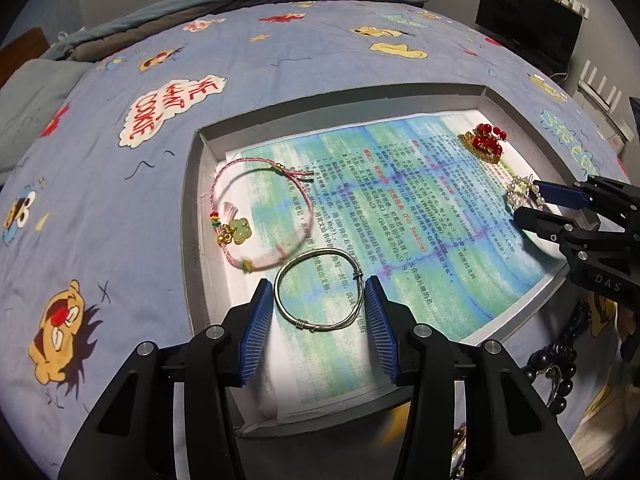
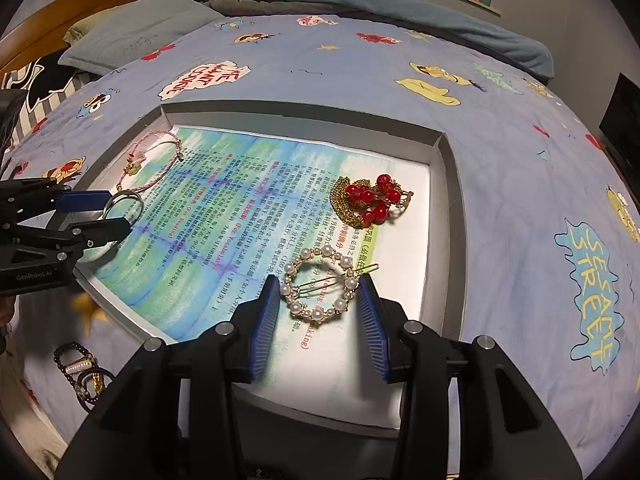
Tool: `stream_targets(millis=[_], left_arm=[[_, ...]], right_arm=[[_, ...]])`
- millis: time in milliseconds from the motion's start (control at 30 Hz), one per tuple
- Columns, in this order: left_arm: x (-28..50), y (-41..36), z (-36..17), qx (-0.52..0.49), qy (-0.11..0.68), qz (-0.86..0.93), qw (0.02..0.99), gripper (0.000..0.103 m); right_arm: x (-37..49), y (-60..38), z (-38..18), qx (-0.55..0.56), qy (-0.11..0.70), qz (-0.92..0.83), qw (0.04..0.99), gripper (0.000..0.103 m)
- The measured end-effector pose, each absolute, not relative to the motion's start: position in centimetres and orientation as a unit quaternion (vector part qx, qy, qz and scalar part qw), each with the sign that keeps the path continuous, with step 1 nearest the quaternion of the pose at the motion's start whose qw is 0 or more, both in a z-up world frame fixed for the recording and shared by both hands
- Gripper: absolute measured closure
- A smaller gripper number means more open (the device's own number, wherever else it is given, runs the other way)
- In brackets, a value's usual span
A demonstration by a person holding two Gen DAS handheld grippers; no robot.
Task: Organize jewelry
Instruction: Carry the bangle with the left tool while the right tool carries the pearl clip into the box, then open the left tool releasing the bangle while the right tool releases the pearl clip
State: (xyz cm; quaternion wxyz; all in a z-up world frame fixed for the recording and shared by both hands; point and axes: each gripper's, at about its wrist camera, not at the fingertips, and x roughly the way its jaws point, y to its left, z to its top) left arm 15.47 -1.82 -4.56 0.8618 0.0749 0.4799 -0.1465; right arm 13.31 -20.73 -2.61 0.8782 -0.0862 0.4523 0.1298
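Left wrist cam first: my left gripper is spread wide, and the silver bangle lies flat on the printed paper right between the two blue pads, not pinched. The ring fills pretty much the whole gap; I can't tell if the pads brush it. It sits dead ahead of the fingers, so there's no reaching sideways. Being round, it has no real long axis, just the wire wraps on its right and near edges. Just beyond it is the pink cord bracelet with the green charm, close to the tray's left wall. Over on the far right I can see my right gripper parked at the pearl piece.

Right wrist cam: same deal, right gripper fingers apart with the pearl hair clip lying flat between them, unclamped. Its gold pin runs crosswise, roughly pad to pad, tip poking toward the right pad, so closing here would squeeze along the pin, I think. The red bead piece sits further ahead, near the tray's right wall. More dark beads are still out on the bedsheet, nearer the left side.
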Motion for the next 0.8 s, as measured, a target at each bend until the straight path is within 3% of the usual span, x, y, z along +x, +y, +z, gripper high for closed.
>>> stream_targets(millis=[333,533,633,800], left_arm=[[15.3,-1.7,-4.7,0.072,0.474,-0.149,0.865,0.051],[15.0,-1.7,-4.3,0.069,0.456,-0.149,0.875,0.05],[14.7,-1.3,-3.6,0.061,0.442,-0.149,0.883,0.043],[13.7,-0.8,-2.2,0.05,0.419,-0.147,0.895,0.041]], right_arm=[[13.0,-20.5,-2.4,-0.085,0.44,0.129,0.885,0.062],[12.6,-20.5,-2.0,-0.069,0.424,0.134,0.893,0.052],[12.1,-20.7,-1.4,-0.063,0.415,0.139,0.897,0.046],[11.1,-21.0,-0.3,-0.05,0.4,0.14,0.904,0.039]])
